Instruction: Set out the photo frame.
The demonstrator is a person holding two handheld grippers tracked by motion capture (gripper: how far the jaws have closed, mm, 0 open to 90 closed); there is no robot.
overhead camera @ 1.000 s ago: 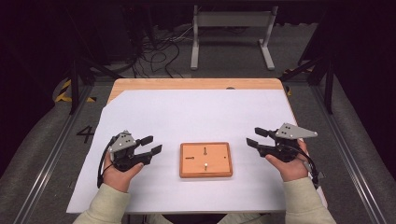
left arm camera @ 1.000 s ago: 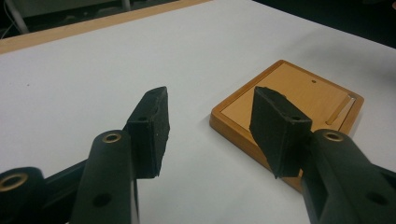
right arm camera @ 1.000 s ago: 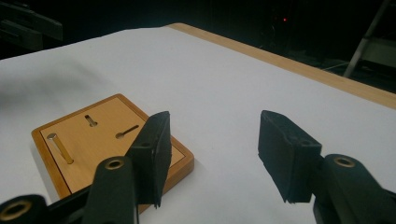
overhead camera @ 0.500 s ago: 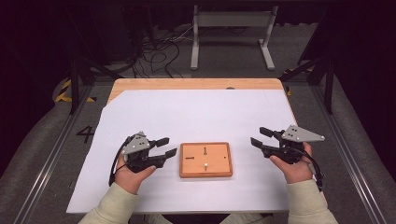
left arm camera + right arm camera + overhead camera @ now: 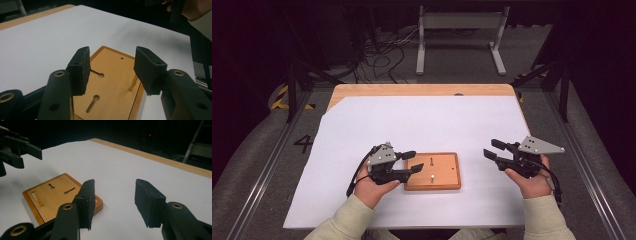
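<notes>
Wooden board (image 5: 432,171) lies flat on the white sheet (image 5: 422,125) covering the tabletop (image 5: 412,90), near the person's edge, roughly centred between the two hands. Shallow tray-like block with a raised rim. Two keyhole slots (image 5: 93,103) are cut in its face and one thin peg (image 5: 132,82) stands upright near one side; a small hole (image 5: 121,58) sits at the far end.

Handling guess: rigid, light, solid wood, not fragile. Smooth finish on paper, so it'll likely skate if nudged from one side only. The peg looks slender, so avoid side-loading it; it's the one part I'd expect to snap or pull out.

Best grip, in my judgement: pinch across the rim at a short edge, or brace one side while the other works the peg. For the peg itself, take it low near the base.

Left tongs (image 5: 413,162) are spread, nothing between them, hovering just at the board's left edge; in the left gripper view the jaws frame the board. Right tongs (image 5: 493,149) are well off to the right and empty: the jaws have just been closing a little but a clear gap remains.
</notes>
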